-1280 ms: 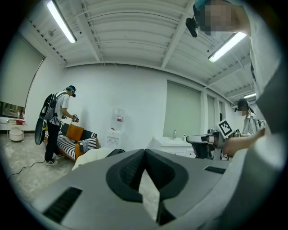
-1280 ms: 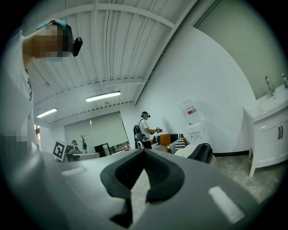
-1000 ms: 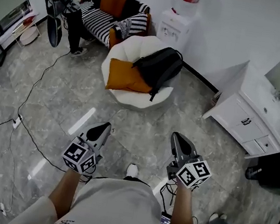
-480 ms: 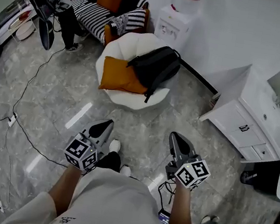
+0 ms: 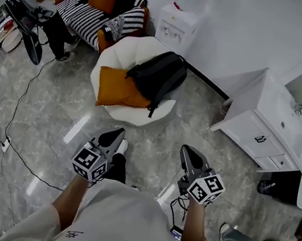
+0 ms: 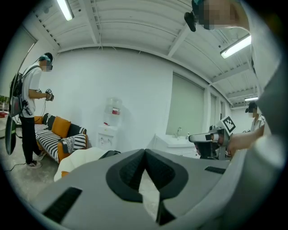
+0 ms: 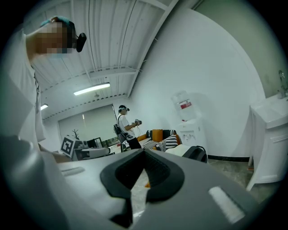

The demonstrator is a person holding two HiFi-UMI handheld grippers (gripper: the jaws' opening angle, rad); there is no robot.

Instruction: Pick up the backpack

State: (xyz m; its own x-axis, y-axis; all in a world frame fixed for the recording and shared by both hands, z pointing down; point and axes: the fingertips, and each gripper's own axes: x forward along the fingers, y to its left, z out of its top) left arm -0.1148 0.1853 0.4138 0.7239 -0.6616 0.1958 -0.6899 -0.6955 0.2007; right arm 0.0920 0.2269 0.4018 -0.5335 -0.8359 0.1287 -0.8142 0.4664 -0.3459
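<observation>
Backpack (image 5: 156,78) over rim of round chair (image 5: 132,115); open floor (image 5: 156,143) alongside

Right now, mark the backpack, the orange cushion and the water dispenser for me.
backpack (image 5: 159,77), head view, middle of its black body.
orange cushion (image 5: 115,87), head view, centre of its upper face.
water dispenser (image 5: 175,28), head view, front of its white cabinet.
</observation>
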